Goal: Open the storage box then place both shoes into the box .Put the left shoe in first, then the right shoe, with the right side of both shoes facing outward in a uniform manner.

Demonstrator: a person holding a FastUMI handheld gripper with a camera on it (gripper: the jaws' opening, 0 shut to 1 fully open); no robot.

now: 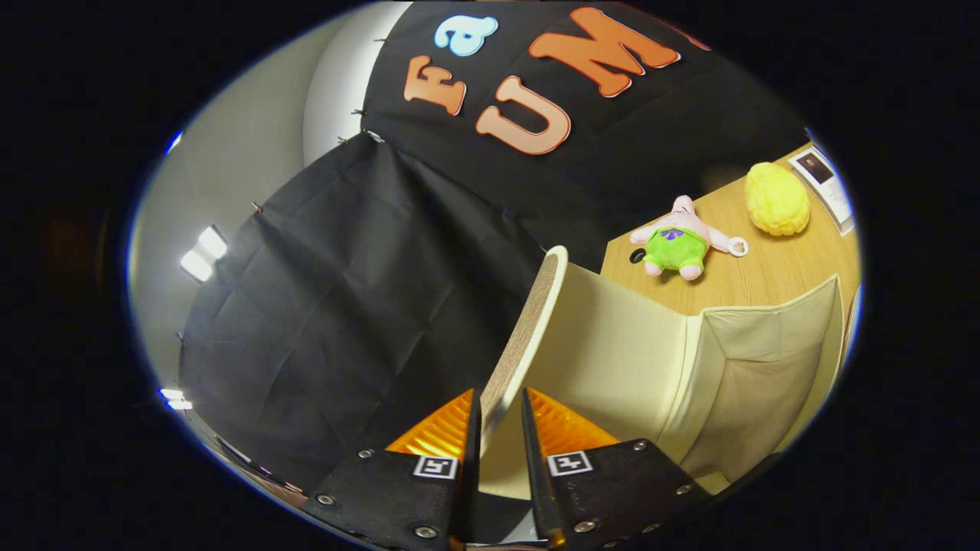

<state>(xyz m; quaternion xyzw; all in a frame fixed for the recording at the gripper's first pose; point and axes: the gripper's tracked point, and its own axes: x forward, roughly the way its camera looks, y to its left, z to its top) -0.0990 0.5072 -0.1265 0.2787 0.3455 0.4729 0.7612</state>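
Observation:
The storage box (pixel 735 367) is cream inside and stands open on the wooden table, its interior showing just ahead of the fingers. Its lid (pixel 528 337), with a woven tan edge, is raised upright and runs away from me. My gripper (pixel 501 417) is shut on the lid's near edge, one finger on each face of it. The view is tilted, so the table slopes up on the far side of the box.
On the wooden table (pixel 773 268) beyond the box lie a pink and green plush toy (pixel 677 245) and a yellow bumpy ball (pixel 777 199). A framed card (pixel 823 180) stands past the ball. Black cloth walls hang behind the lid and the table.

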